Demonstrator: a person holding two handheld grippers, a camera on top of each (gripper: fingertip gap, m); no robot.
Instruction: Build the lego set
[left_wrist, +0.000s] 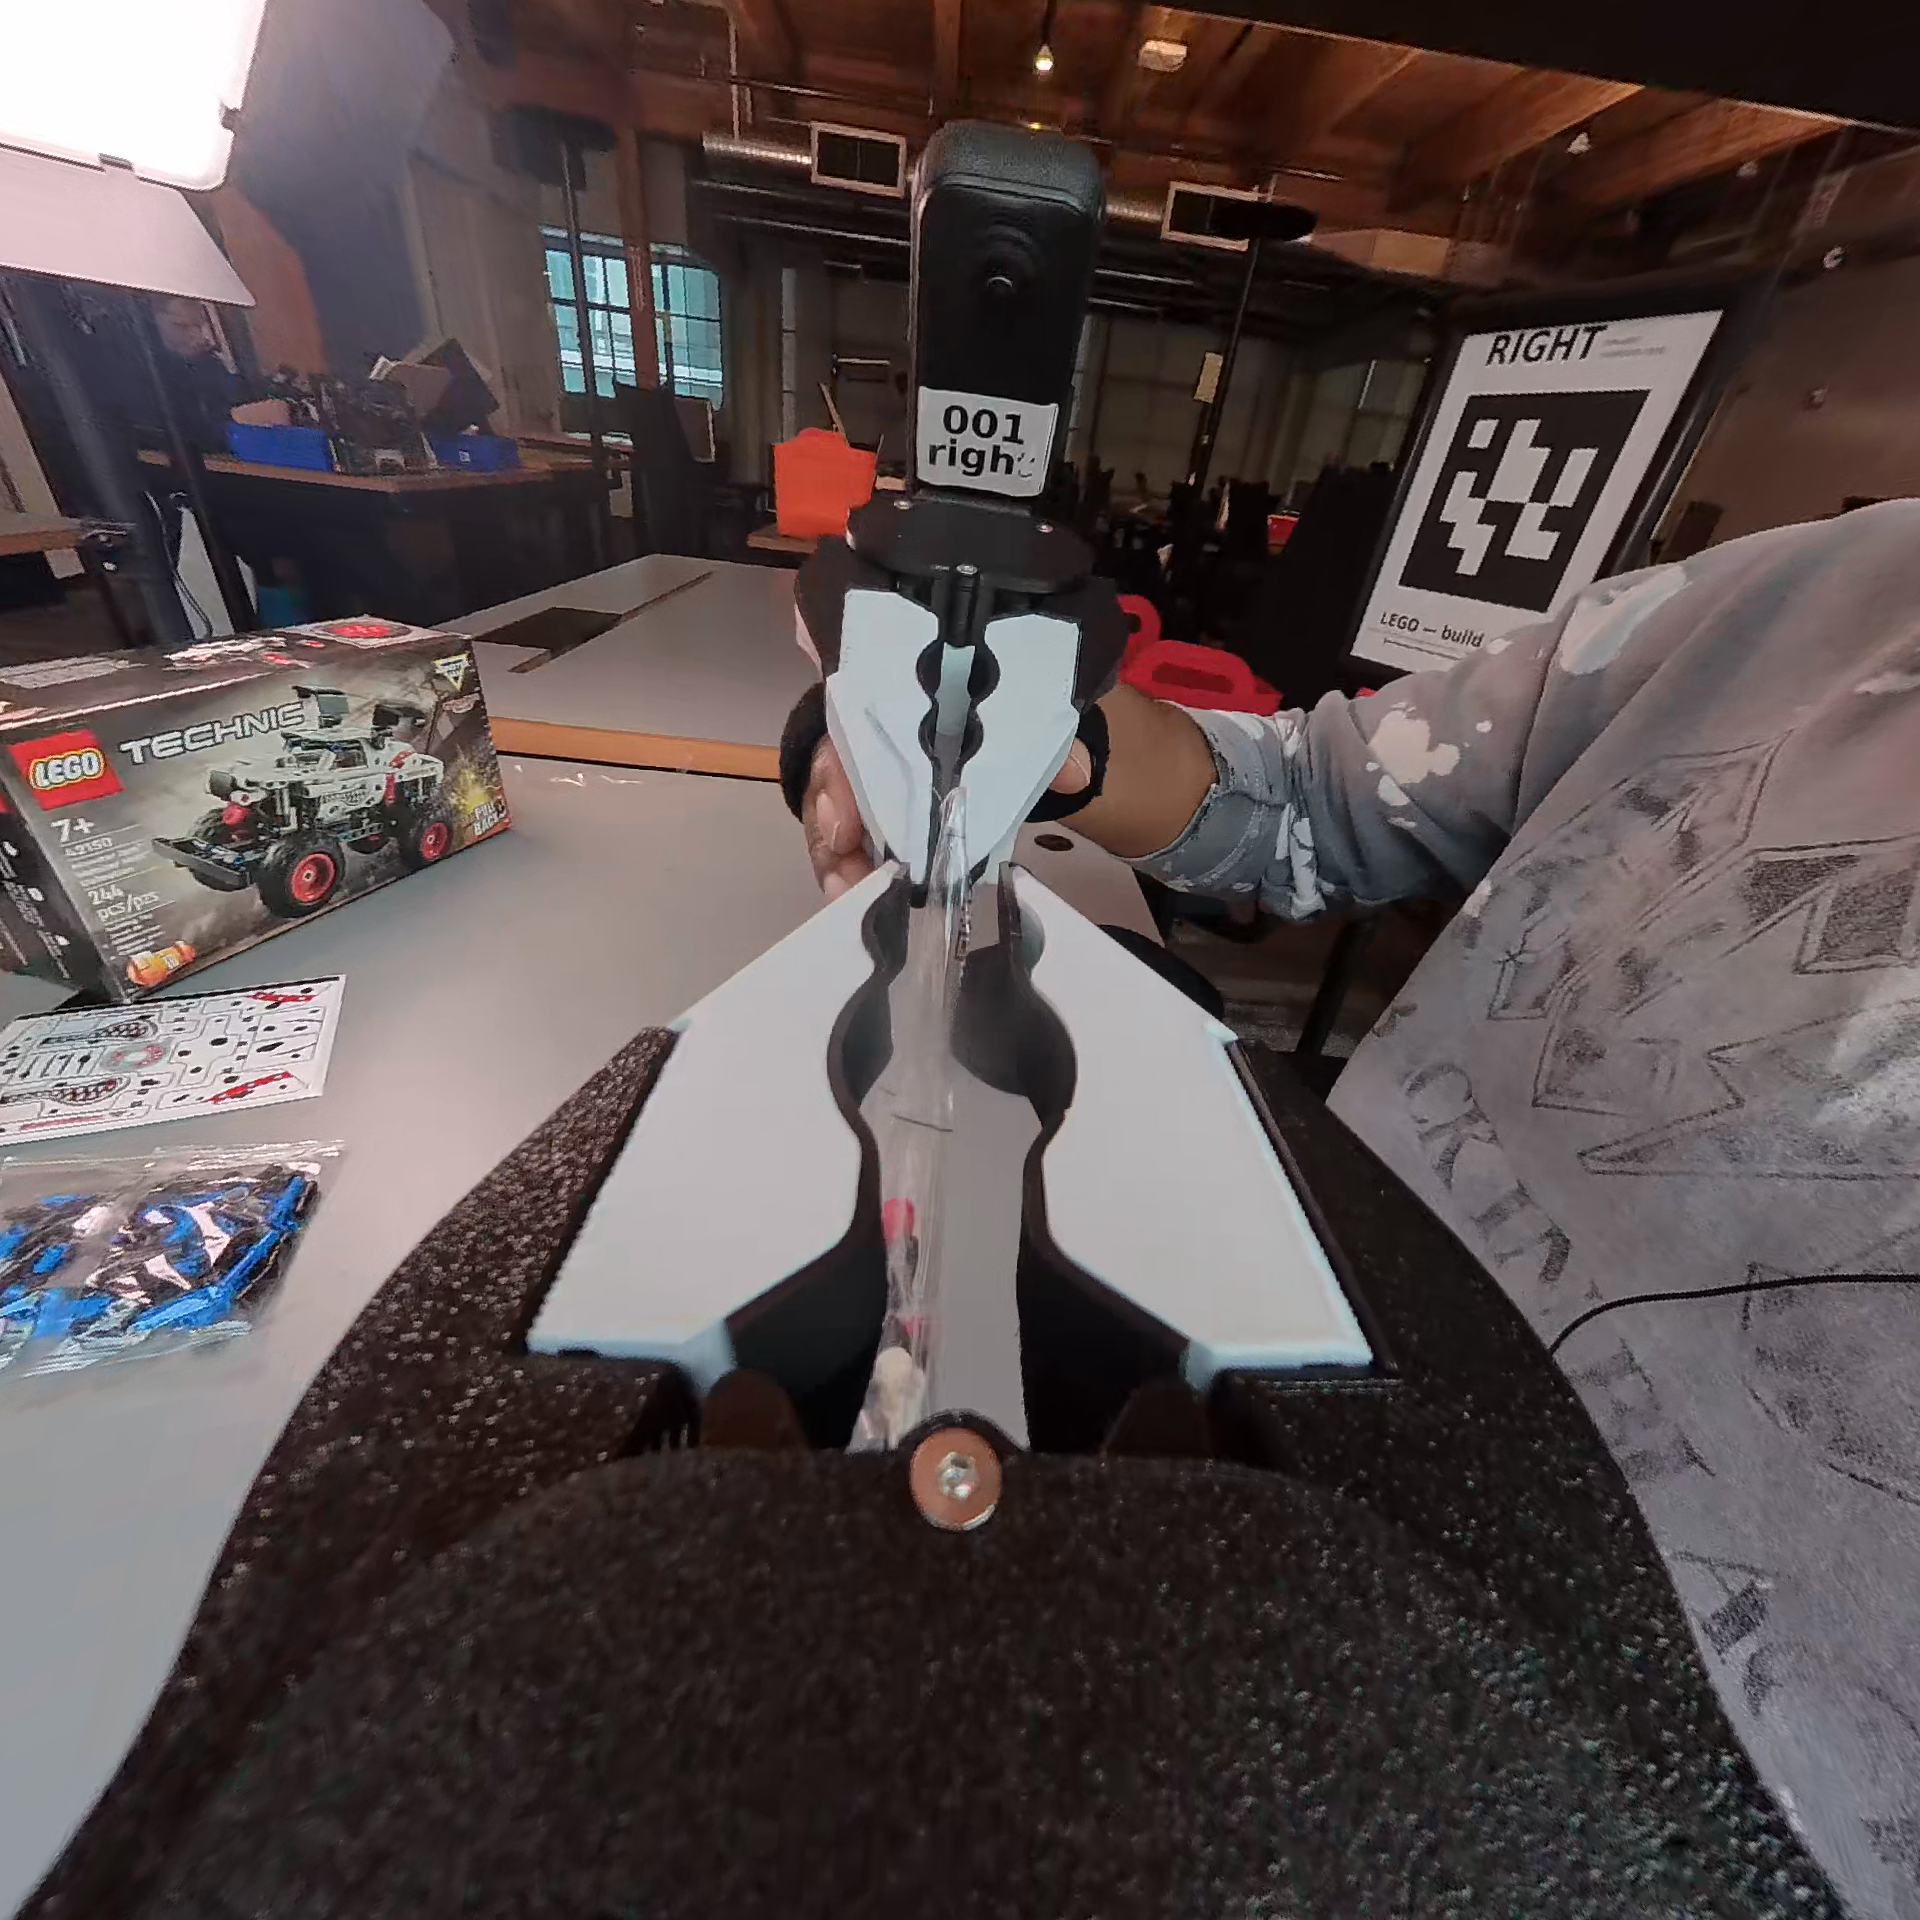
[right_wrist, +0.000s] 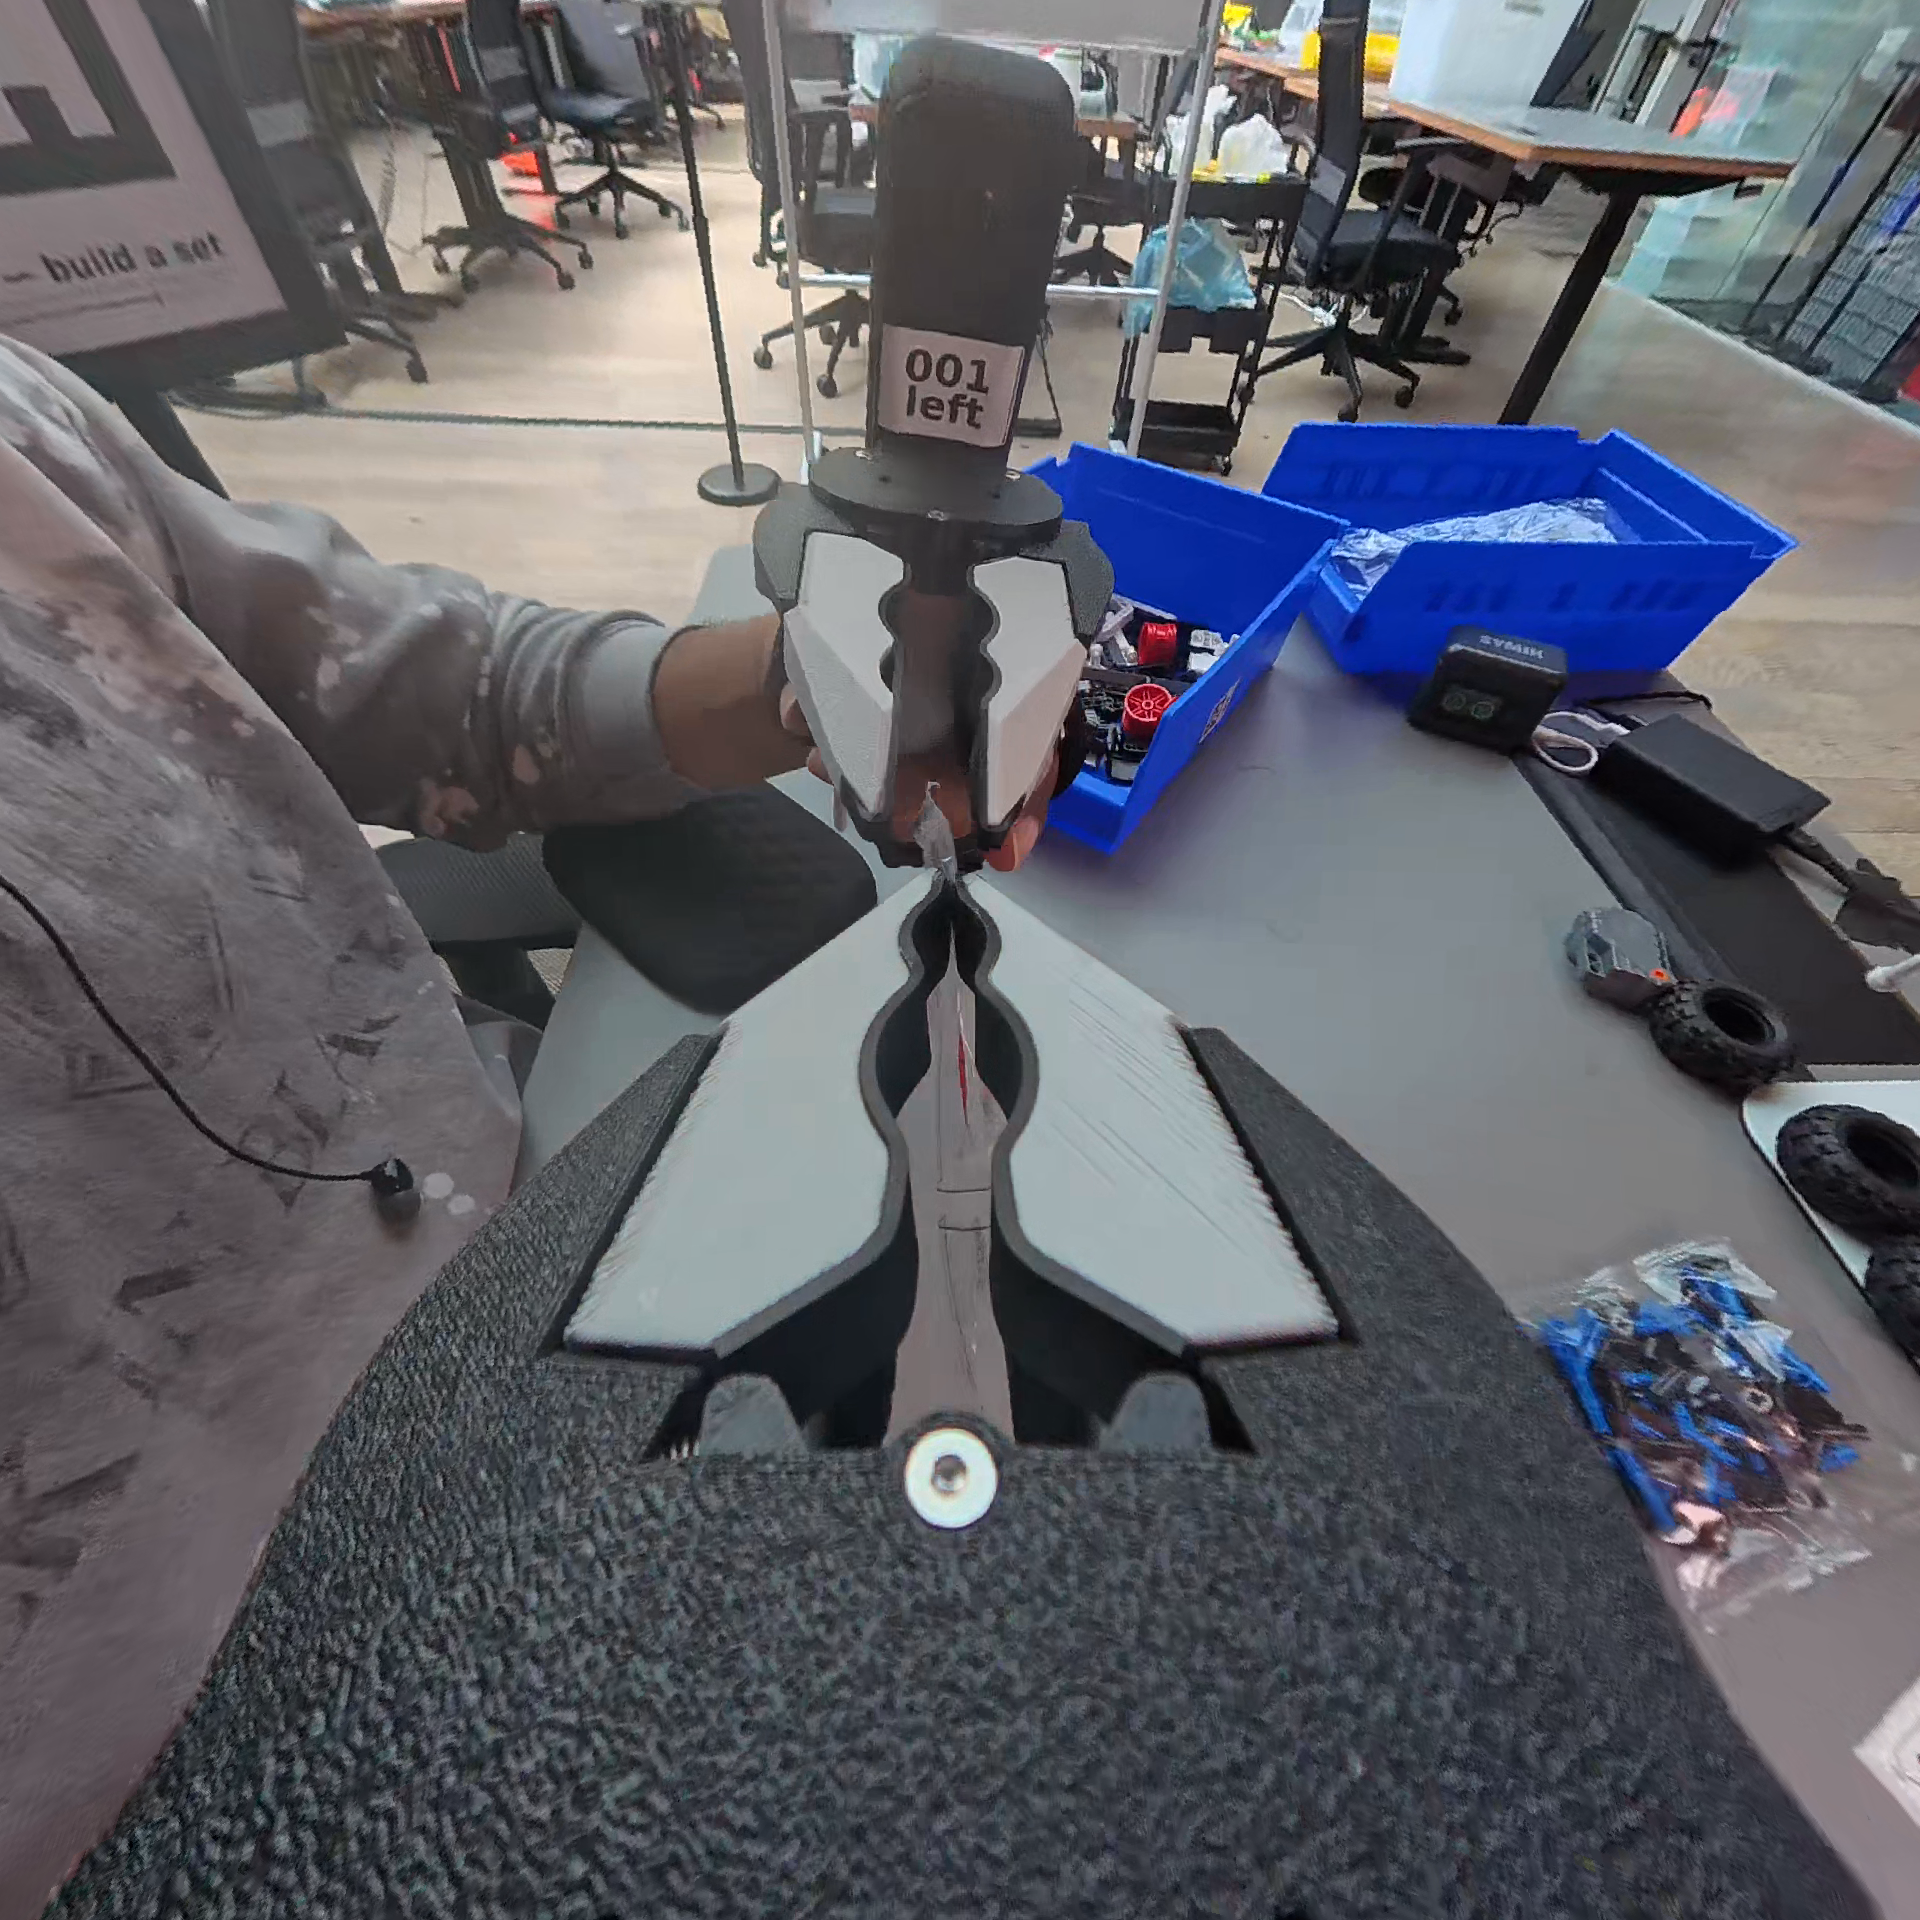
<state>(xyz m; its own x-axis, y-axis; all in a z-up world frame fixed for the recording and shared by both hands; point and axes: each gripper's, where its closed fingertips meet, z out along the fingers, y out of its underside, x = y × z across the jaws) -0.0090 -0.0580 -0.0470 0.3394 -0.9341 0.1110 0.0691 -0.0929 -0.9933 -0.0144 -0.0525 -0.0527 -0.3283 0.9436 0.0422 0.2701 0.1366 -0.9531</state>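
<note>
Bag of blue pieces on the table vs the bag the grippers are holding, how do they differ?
The bag of blue pieces lies flat on the table, untouched; the clear bag is held in the air, pinched between the left gripper and the right gripper. The table bag shows blue and black pieces; the held bag shows red and white ones. Both are clear plastic.

A clear, glossy plastic bag (left_wrist: 940, 935) contrasts with rough, grainy black gripper bodies (right_wrist: 935, 1662), smooth matt pale fingers (left_wrist: 1174, 1143), and the matt grey tabletop (right_wrist: 1299, 883).
</note>
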